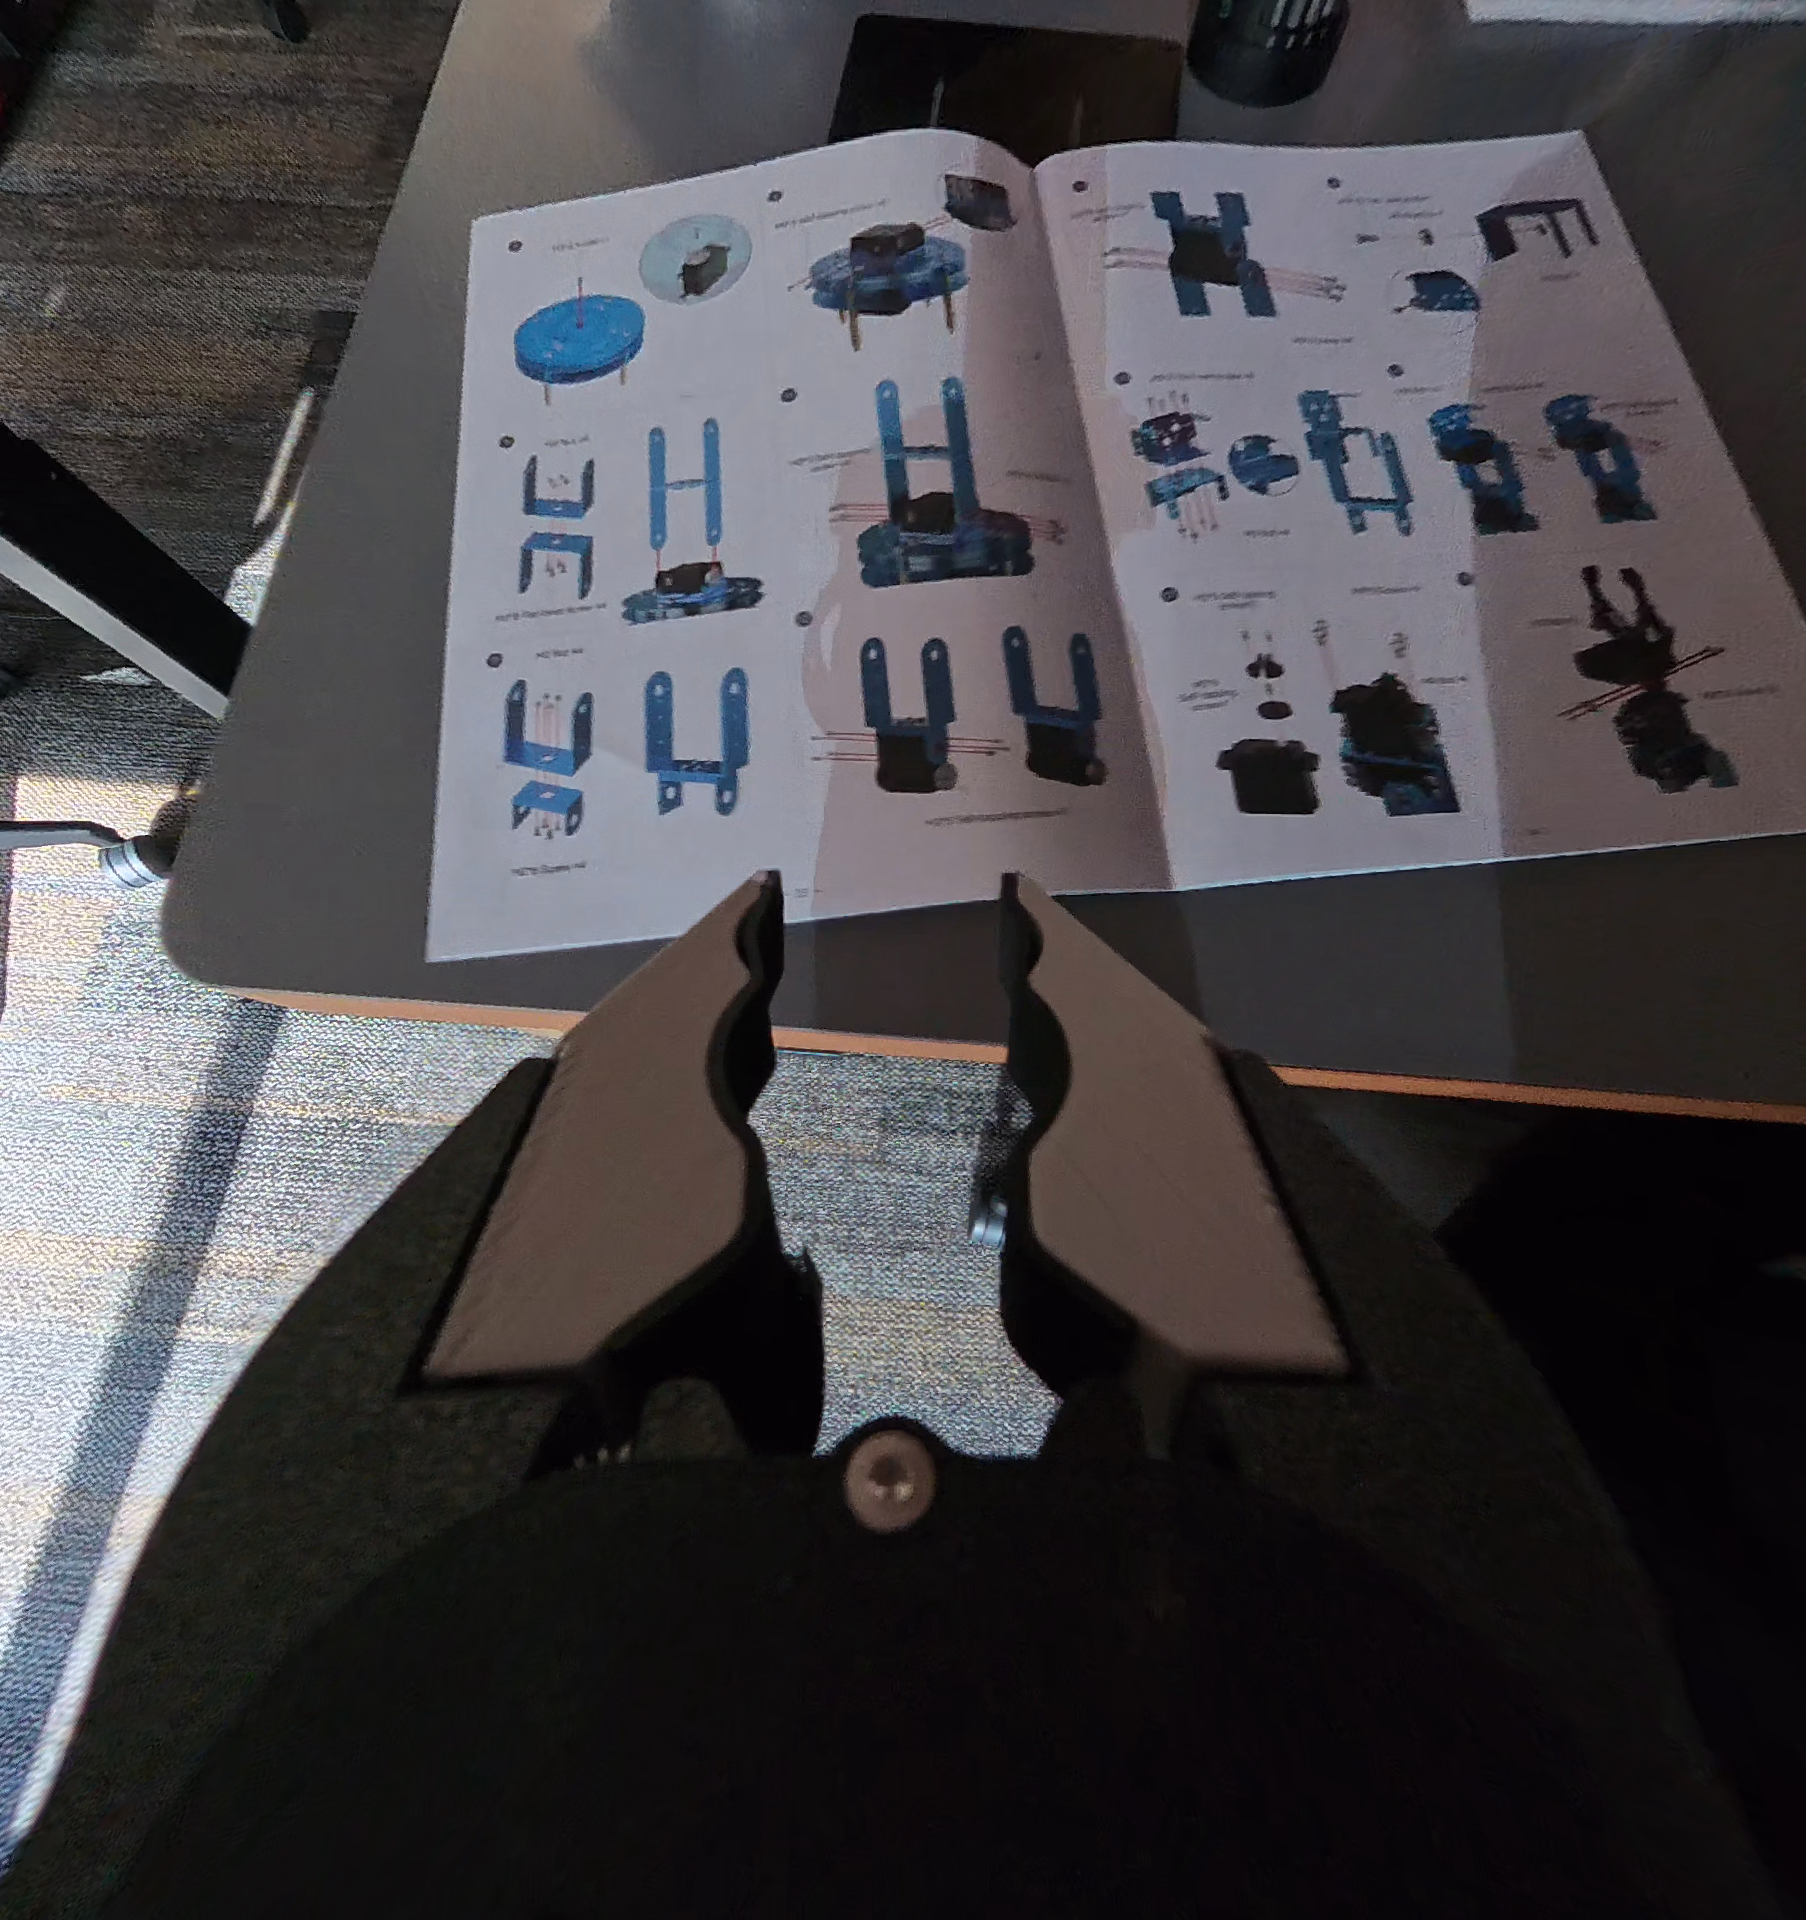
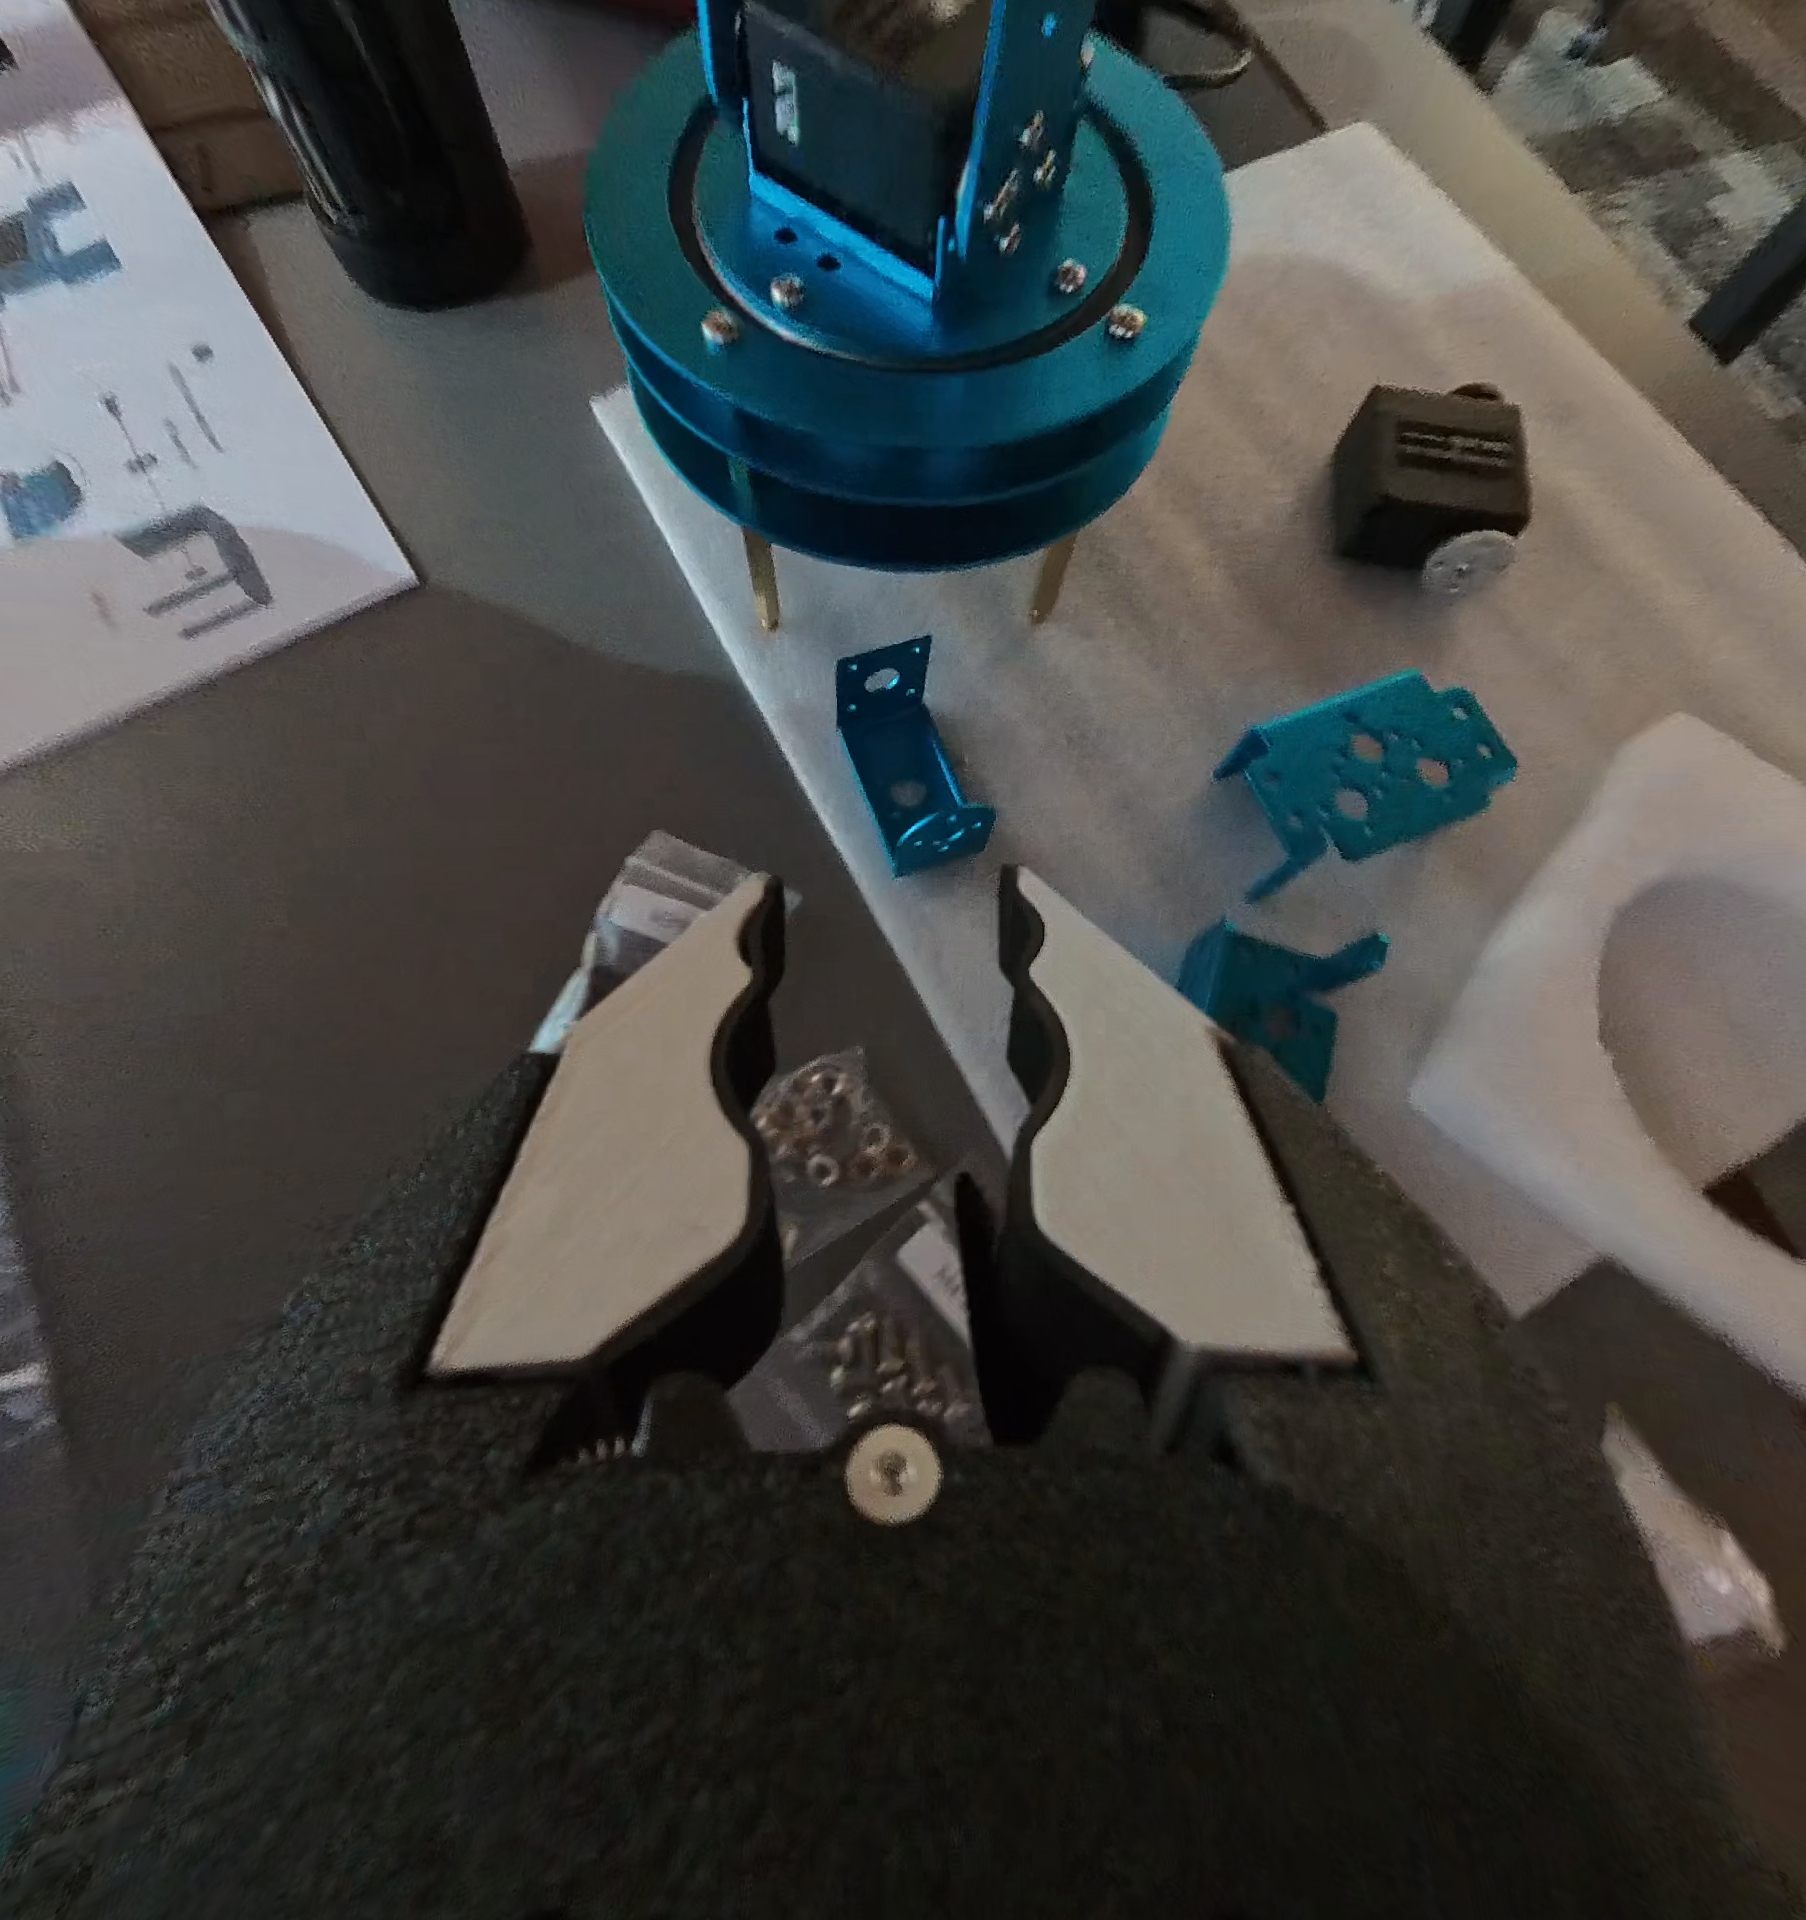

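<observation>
- While I hold the left gripper parted and empty (at the table's near edge), its tips hang just short of the open assembly manual.
- Right gripper parted, empty, over bags of washers; nearest is a blue U-bracket on white foam sheet, before the blue turntable base.

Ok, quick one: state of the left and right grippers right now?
Left gripper: open, empty, at the near edge of the open booklet.
Right gripper: open, empty, above clear bags of small hardware.
</observation>
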